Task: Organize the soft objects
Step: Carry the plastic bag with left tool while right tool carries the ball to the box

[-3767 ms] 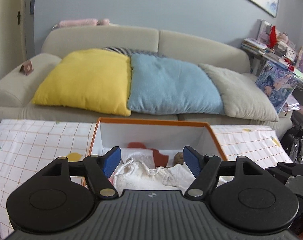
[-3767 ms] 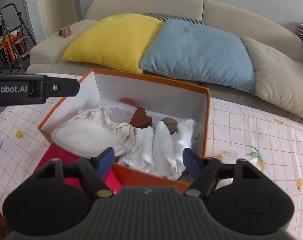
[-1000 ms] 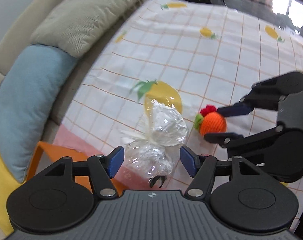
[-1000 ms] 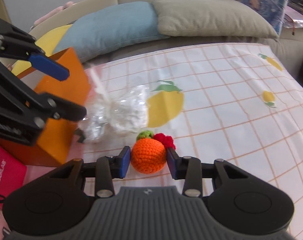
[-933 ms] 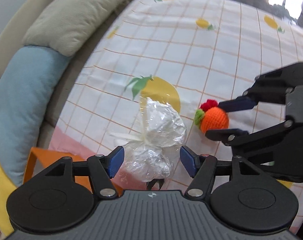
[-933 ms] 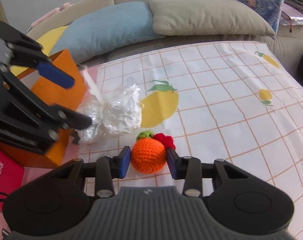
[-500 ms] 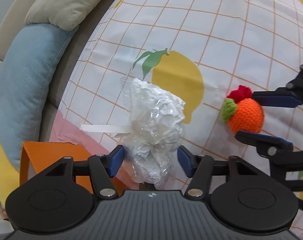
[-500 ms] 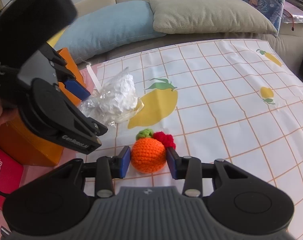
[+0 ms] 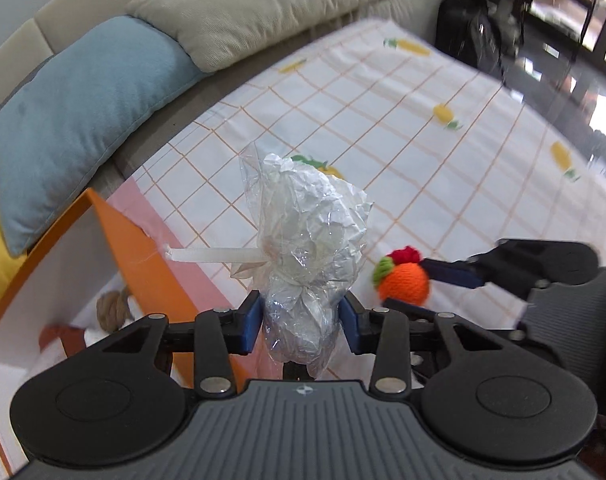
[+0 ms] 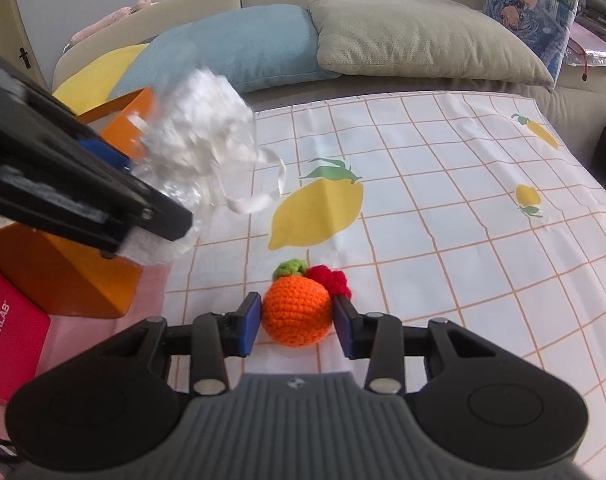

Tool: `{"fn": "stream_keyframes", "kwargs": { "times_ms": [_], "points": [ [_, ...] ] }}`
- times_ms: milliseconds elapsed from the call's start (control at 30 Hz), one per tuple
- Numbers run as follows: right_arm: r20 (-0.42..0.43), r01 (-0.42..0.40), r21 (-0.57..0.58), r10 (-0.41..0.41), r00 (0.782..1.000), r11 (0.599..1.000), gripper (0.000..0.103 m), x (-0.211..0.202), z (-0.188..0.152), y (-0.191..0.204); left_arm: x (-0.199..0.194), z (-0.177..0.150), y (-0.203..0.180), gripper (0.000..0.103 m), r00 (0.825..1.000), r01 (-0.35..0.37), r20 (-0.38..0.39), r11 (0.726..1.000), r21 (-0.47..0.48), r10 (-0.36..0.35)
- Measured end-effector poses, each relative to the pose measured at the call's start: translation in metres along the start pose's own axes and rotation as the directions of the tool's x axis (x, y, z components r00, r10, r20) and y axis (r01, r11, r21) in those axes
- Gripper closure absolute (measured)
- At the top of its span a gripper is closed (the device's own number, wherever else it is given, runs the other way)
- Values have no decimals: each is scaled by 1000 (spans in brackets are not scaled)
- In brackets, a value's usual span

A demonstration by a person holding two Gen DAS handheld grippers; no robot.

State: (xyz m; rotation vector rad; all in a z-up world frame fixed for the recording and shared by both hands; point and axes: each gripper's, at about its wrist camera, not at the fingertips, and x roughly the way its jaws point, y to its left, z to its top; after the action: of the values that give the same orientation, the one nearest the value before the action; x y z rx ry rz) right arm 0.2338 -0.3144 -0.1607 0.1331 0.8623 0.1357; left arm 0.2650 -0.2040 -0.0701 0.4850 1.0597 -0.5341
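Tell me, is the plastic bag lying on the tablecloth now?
No, the left gripper holds the plastic bag raised above the tablecloth, beside the orange box.

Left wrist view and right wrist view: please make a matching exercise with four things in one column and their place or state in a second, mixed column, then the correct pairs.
Things:
1. plastic bag
2. crochet orange
3. orange box
4. blue cushion

Places or states:
A. on the sofa
B. held in the left hand-held gripper, lifted
C. on the tablecloth, between the pads of the right hand-held gripper
D. open, with white cloths inside

Pairs: 1-B, 2-C, 3-D, 4-A
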Motion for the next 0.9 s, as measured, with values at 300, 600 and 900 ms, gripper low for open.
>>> {"fn": "stream_keyframes", "kwargs": {
  "times_ms": [300,600,900],
  "points": [
    [30,2,-14,-1,1000,1000,64,-57,-14,22,-91,-47,6,57,981,64,190,991,-118,-41],
    [50,-89,12,88,995,996,64,-104,-27,51,-143,-105,57,57,961,-24,262,969,-247,90],
    [130,-192,-120,207,970,974,64,-127,27,110,-167,-143,125,57,944,-95,259,919,-384,205]
  ]
}}
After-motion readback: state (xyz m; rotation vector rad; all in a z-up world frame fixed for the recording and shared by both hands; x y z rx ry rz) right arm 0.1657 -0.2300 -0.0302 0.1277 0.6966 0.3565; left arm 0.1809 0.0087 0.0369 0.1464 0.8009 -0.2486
